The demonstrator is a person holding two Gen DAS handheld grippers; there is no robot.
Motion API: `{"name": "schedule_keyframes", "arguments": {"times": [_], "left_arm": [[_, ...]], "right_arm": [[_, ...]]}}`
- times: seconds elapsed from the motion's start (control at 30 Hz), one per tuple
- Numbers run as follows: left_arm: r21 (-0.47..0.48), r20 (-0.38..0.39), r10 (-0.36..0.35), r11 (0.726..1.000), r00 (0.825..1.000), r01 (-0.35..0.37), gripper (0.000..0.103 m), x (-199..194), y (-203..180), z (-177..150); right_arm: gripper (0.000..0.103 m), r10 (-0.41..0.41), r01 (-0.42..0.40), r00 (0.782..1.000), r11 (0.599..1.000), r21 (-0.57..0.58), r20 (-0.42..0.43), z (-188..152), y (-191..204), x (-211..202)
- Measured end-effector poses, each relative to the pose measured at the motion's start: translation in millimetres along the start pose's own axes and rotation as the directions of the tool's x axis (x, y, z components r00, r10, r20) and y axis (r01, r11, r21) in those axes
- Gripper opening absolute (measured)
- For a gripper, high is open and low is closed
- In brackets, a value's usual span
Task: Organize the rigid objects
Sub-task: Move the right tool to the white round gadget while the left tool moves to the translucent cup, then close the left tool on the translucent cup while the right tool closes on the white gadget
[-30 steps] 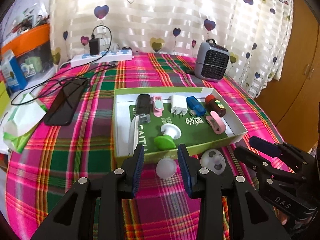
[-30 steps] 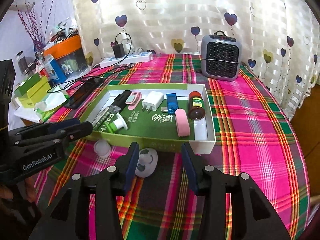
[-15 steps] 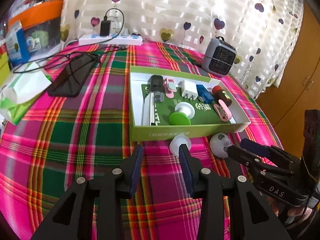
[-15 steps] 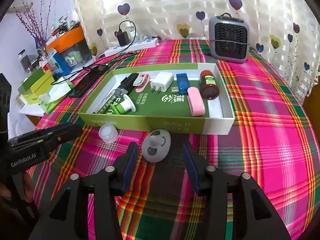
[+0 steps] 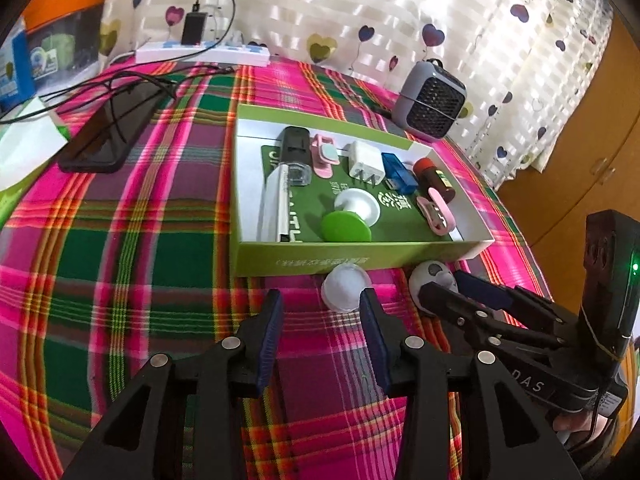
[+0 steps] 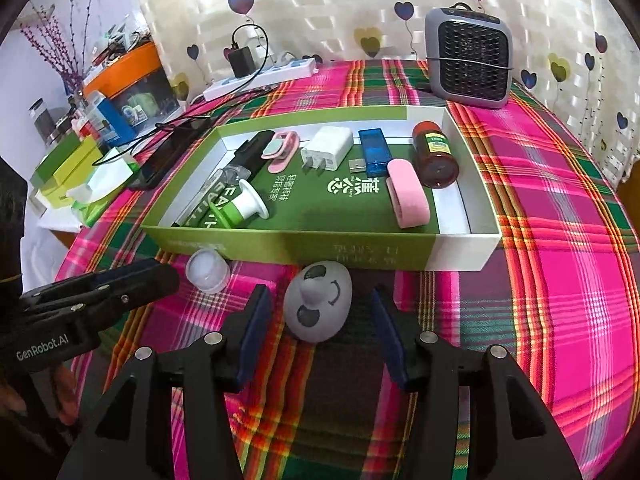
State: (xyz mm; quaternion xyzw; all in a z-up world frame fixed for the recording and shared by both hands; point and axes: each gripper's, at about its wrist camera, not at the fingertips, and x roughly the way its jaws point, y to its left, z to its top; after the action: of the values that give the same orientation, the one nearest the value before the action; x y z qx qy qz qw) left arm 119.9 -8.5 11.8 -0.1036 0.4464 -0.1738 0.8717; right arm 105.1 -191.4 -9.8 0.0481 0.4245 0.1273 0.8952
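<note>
We're lining up the right gripper [image 6: 318,312] on the grey egg-shaped toy [image 6: 319,300], the one with a face drawn on it. It's sitting on the plaid tablecloth [image 6: 560,240] just in front of the green box [image 6: 320,246], right between the wide-open fingers, which aren't touching it or holding anything yet. The left gripper [image 5: 320,320] is hovering nearby, also spread open and empty, with the small translucent cap [image 5: 346,287] lying just beyond its right fingertip, a bit off centre.

What we're worrying about: that egg looks smooth and rounded, so if the pads close off centre it could squirt out forward and bump the box wall. The little knob sticking up on it could also tip it sideways in the grip. The cap looks like thin, light plastic, so a nudge from the left fingertip could shove it along the cloth instead of catching it. And both grippers are working close together, so they could knock into each other.

The box looks like thin cardboard with low walls, already holding a white charger [image 6: 326,148], a blue USB stick [image 6: 372,150], a pink clip [image 6: 408,194] and a brown bottle [image 6: 434,154], all hard little things.
</note>
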Motion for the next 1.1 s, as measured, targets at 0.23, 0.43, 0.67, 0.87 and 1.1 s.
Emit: {"name": "schedule_keyframes", "arguments": {"times": [0.23,0.43,0.67,0.87,1.1], "left_arm": [[0.027,-0.018,-0.004,1.000,1.000,0.004,0.038,7.8,-6.4,2.8],[0.044,-0.030,0.008,0.999,1.000,-0.007,0.038,14.6,-10.2,5.3],[0.068,-0.036,0.043,0.997,0.998,-0.041,0.039,21.2,-16.8,7.7],[0.082,-0.035,0.069,0.994,0.997,-0.066,0.039,23.7,-20.6,8.2],[0.081,-0.025,0.096,0.992,0.995,-0.094,0.039,24.8,-22.9,7.6]], "right_arm": [[0.052,-0.030,0.030,0.999,1.000,0.005,-0.012,2.6,-2.7,5.1],[0.052,-0.033,0.033,0.999,0.999,0.003,-0.012,3.0,-4.6,4.8],[0.044,-0.022,0.022,1.000,1.000,0.002,-0.008,2.1,-6.1,3.6],[0.037,-0.007,0.007,1.000,1.000,-0.007,-0.005,1.7,-5.2,2.4],[0.037,-0.002,0.002,1.000,1.000,-0.007,0.001,0.3,-6.6,1.0]]}}
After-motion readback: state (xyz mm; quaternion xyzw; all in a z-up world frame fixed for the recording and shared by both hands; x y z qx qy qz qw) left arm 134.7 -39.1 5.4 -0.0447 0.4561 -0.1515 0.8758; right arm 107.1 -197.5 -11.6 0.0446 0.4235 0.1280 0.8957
